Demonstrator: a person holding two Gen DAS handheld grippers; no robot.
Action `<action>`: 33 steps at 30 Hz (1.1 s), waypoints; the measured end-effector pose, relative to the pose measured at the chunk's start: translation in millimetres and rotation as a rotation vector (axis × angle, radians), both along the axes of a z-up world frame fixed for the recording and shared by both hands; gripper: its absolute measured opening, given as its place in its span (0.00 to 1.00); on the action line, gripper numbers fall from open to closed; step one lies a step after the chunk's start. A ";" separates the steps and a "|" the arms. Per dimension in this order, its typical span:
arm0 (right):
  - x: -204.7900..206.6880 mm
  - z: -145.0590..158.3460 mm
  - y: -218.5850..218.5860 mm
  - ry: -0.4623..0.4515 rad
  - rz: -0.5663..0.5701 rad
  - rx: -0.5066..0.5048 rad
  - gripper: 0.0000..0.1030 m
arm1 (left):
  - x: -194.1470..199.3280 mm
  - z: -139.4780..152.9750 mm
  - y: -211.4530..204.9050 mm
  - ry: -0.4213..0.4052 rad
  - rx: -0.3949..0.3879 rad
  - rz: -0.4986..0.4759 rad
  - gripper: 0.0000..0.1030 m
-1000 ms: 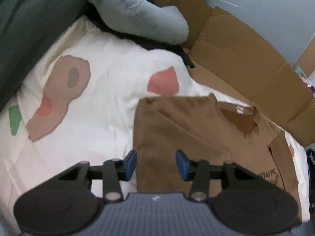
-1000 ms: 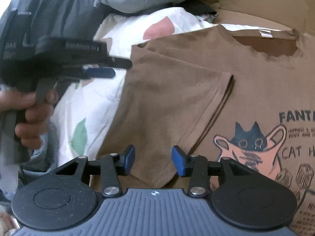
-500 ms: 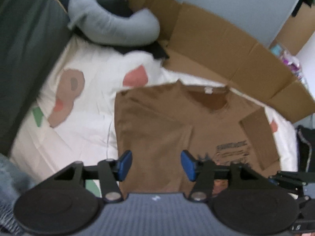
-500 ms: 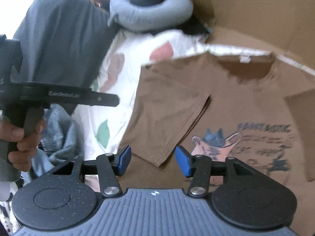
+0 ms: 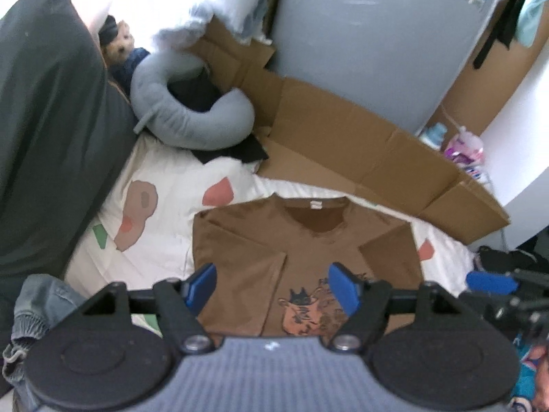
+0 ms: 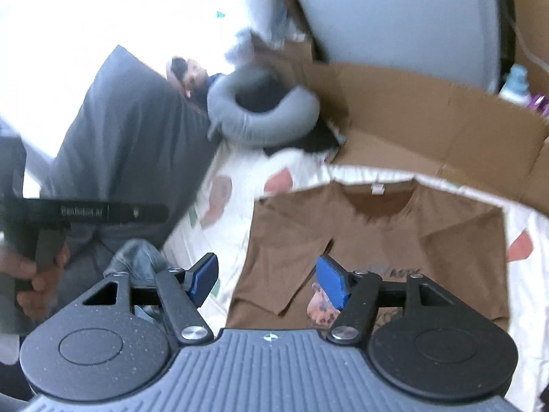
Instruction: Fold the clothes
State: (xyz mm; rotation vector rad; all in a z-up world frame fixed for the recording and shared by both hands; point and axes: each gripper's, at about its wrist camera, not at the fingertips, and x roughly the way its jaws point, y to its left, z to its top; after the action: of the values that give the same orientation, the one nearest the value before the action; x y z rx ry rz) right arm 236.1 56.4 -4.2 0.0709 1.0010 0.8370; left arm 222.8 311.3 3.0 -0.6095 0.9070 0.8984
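White lettering "GenRobot.ai" along the black bar of my left claw (image 6: 113, 211), print on my brown T-shirt (image 6: 377, 240) too blurred to read

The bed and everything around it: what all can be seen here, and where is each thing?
T-shirt: one, brown with a cat print, flat on the bed, both sleeves folded in.
Bedsheet: one, white with coloured patches, under the T-shirt.
Neck pillow: one, grey, at the head of the bed.
Pillow: one, dark, on the left.
Cardboard: brown, flattened, behind the T-shirt.
Jeans: one, grey-blue, lower left, crumpled.
Bottles: a few, far right, blurred.
Left gripper: black with blue pads, open, above the T-shirt, holding nothing.
Right gripper: the same, open, empty.
Hand: one, holding the left gripper's handle.
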 end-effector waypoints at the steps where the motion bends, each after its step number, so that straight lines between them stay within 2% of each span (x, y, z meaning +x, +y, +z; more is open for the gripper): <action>1: 1.4 12.0 -6.2 -0.008 -0.008 0.006 0.68 | 2.8 8.5 -5.0 -0.003 0.003 -0.003 0.74; 8: 8.8 102.2 -58.4 -0.074 -0.064 0.029 0.70 | 16.7 63.0 -43.3 -0.019 0.025 -0.018 0.77; 10: 10.0 127.2 -74.7 -0.086 -0.077 0.031 0.71 | 17.9 75.7 -53.1 -0.025 0.030 -0.023 0.81; 13: 10.5 159.8 -98.0 -0.105 -0.083 0.028 0.72 | 17.5 88.7 -68.1 -0.023 0.044 -0.035 0.83; 18: 0.9 197.8 -140.6 -0.123 -0.082 0.000 0.72 | 11.7 101.6 -88.6 -0.039 0.040 -0.019 0.83; 27: -12.8 221.8 -243.1 -0.123 -0.109 0.008 0.72 | 3.7 104.2 -122.2 -0.077 0.034 -0.035 0.85; 33: -17.4 206.2 -317.4 -0.116 -0.173 -0.013 0.73 | -10.2 86.5 -142.3 -0.116 0.028 -0.026 0.85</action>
State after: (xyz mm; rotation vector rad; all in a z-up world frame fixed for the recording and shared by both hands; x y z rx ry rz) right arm 218.7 -260.9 202.0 0.0953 0.8776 0.6686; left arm 212.6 169.0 89.4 -0.6182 0.7951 0.8420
